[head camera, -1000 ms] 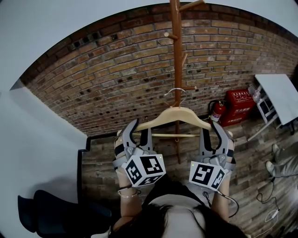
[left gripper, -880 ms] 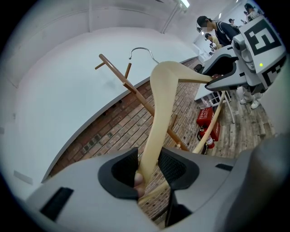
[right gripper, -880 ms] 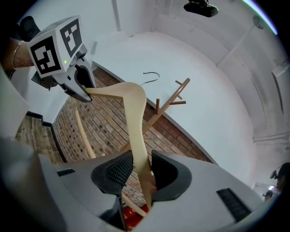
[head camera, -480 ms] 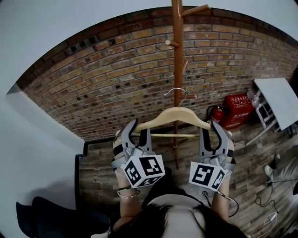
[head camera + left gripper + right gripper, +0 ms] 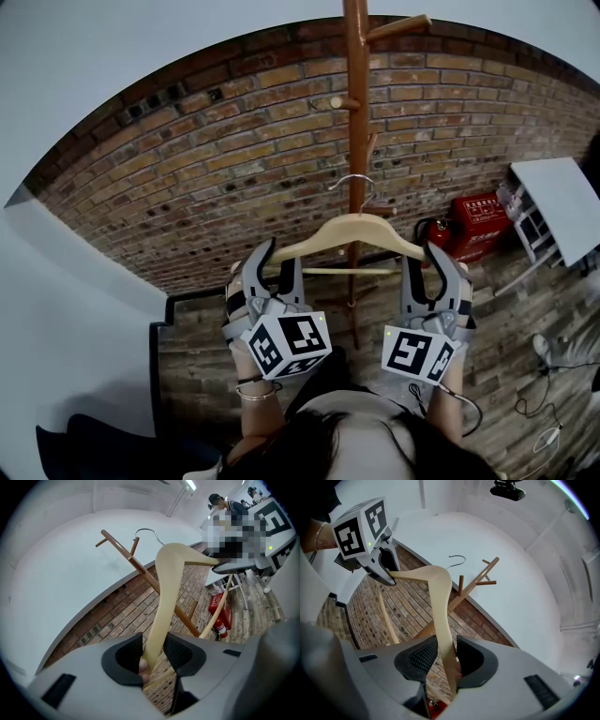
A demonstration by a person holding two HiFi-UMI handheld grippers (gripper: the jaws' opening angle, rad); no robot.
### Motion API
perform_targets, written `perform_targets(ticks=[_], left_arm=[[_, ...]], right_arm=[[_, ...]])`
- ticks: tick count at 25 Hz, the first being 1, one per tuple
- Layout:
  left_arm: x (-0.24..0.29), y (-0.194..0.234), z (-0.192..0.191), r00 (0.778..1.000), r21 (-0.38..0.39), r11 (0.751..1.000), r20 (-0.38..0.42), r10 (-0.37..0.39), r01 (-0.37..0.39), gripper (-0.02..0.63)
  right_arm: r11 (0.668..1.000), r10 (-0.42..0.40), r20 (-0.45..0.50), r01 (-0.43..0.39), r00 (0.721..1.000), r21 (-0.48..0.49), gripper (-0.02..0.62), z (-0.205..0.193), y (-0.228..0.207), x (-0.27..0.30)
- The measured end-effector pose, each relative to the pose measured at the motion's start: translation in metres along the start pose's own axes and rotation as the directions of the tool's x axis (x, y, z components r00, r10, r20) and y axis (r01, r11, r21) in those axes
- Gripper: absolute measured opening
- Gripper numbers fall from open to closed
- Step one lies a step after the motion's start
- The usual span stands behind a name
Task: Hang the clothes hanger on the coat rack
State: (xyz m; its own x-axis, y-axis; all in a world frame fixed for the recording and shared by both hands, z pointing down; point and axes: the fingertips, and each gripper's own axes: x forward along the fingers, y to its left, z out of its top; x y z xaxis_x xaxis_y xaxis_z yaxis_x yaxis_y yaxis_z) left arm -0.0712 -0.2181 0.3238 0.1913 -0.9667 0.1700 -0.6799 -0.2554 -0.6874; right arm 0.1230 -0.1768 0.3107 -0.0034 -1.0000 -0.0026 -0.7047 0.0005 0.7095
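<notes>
A pale wooden clothes hanger [image 5: 352, 230] with a metal hook [image 5: 354, 183] is held level in front of me. My left gripper [image 5: 278, 262] is shut on its left end and my right gripper [image 5: 427, 265] on its right end. The wooden coat rack [image 5: 356, 94] stands just behind the hook, its pegs jutting out above and beside it. In the left gripper view the hanger arm [image 5: 164, 588] runs up from between the pads of the left gripper [image 5: 154, 656] towards the rack [image 5: 140, 569]. The right gripper view shows its own arm [image 5: 438, 592] clamped by the right gripper [image 5: 443, 658], rack [image 5: 473, 585] beyond.
A brick wall [image 5: 187, 187] stands behind the rack. At its foot on the right are a red box [image 5: 483, 220] and a fire extinguisher [image 5: 436, 230]. A white table [image 5: 558, 202] stands at the far right, and cables [image 5: 548, 436] lie on the floor near it.
Both grippers have carried the hanger forward towards the coat rack and a little upward. The grip on both ends is unchanged.
</notes>
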Motion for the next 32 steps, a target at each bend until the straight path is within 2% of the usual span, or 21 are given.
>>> perform_targets(ticks=[20,24,29,32], left_arm=[[0.071,0.032,0.012,0.999,0.011,1.0,0.04,-0.016,0.015,0.146],[0.081,0.037,0.011,0.998,0.048,0.999,0.056,-0.025,0.022,0.146],[0.087,0.05,0.021,0.997,0.02,1.0,0.071,-0.022,0.02,0.146],[0.093,0.053,0.019,0.996,0.052,0.998,0.081,-0.034,0.03,0.146]], right_arm=[[1.0,-0.023,-0.013,0.023,1.0,0.0,0.138,0.012,-0.009,0.071],[0.999,-0.032,-0.013,0.032,0.999,-0.001,0.138,0.017,-0.013,0.079],[0.999,-0.05,-0.015,0.05,0.999,-0.006,0.138,0.027,-0.02,0.086],[0.999,-0.053,-0.018,0.053,0.998,-0.006,0.138,0.031,-0.022,0.091]])
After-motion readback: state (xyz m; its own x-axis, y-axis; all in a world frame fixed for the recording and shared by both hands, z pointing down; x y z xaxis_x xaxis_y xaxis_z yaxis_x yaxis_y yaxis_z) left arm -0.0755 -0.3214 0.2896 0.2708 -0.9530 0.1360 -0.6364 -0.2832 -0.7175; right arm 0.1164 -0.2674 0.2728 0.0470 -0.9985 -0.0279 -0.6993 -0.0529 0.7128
